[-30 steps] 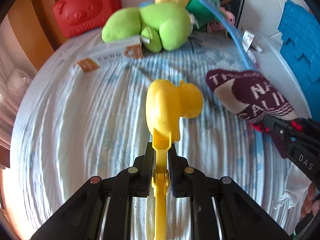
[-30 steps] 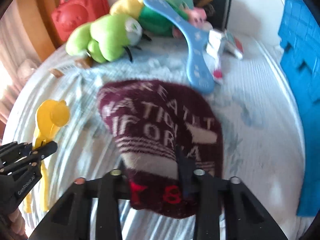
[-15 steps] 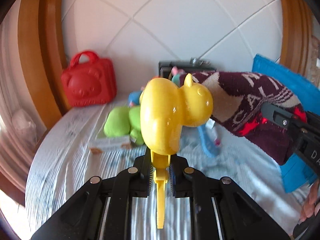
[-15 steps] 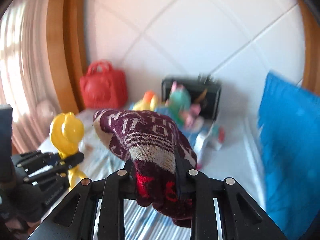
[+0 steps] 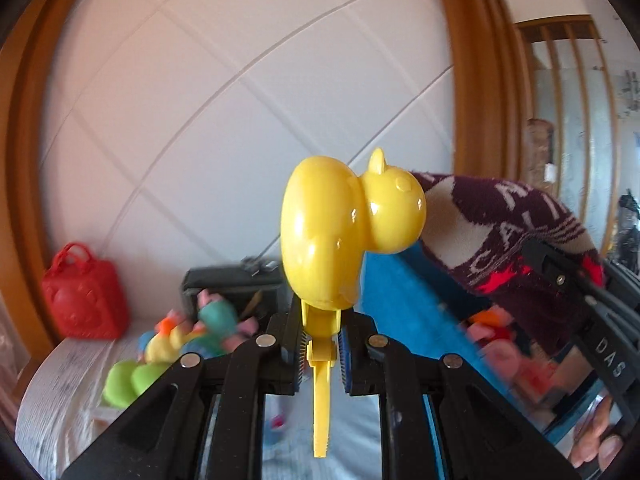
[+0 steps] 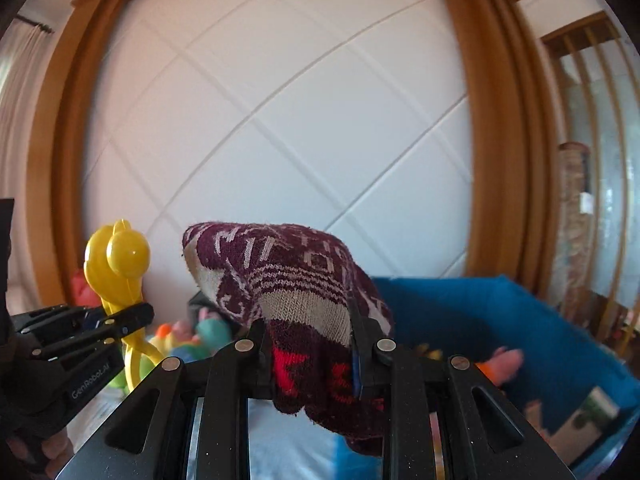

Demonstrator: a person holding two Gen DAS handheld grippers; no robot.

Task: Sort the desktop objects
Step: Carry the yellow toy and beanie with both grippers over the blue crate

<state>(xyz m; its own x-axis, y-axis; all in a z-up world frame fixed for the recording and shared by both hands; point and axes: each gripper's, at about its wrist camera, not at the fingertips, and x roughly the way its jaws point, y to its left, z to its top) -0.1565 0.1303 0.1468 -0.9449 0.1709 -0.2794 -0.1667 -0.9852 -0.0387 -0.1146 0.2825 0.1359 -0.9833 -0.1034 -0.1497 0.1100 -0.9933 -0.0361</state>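
Note:
My left gripper (image 5: 322, 350) is shut on the handle of a yellow duck-shaped plastic tongs toy (image 5: 340, 232) and holds it up in the air. It also shows in the right wrist view (image 6: 118, 268), at the left. My right gripper (image 6: 310, 344) is shut on a maroon knitted sock with white lettering (image 6: 288, 280), also lifted. The sock shows at the right of the left wrist view (image 5: 512, 232), beside the duck's head.
A blue bin (image 6: 480, 316) with toys inside stands at the right. A red bear-shaped case (image 5: 84, 300), a black box (image 5: 228, 286) and plush toys (image 5: 192, 332) lie at the back of the white cloth surface (image 5: 60, 392). A white panelled wall is behind.
Both grippers have risen off the cloth with the yellow toy and the sock and swung to the right, toward the blue bin. The views now face the wall.

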